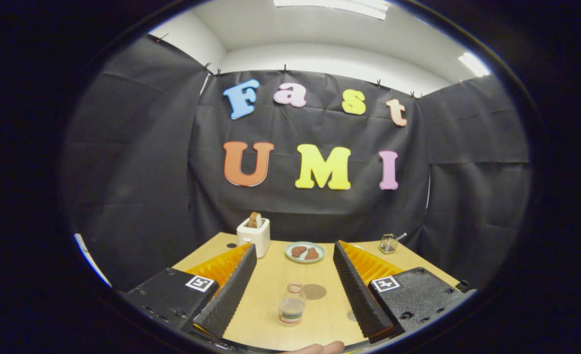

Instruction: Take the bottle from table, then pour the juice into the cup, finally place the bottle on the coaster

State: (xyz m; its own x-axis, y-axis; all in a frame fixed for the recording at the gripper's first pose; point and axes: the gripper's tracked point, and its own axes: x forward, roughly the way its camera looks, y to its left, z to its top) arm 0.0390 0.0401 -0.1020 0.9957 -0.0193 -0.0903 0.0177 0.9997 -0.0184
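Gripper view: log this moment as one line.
phase: approach | gripper: open, jaws wide, nothing held | bottle: upright between fingers, untouched | coaster: just beyond bottle | cup: far right

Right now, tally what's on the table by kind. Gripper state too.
Bottle: 1, between the open gripper fingers, not touched
Coaster: 1
Glass cup: 1
Plate with food: 1
Toaster: 1
Total: 5
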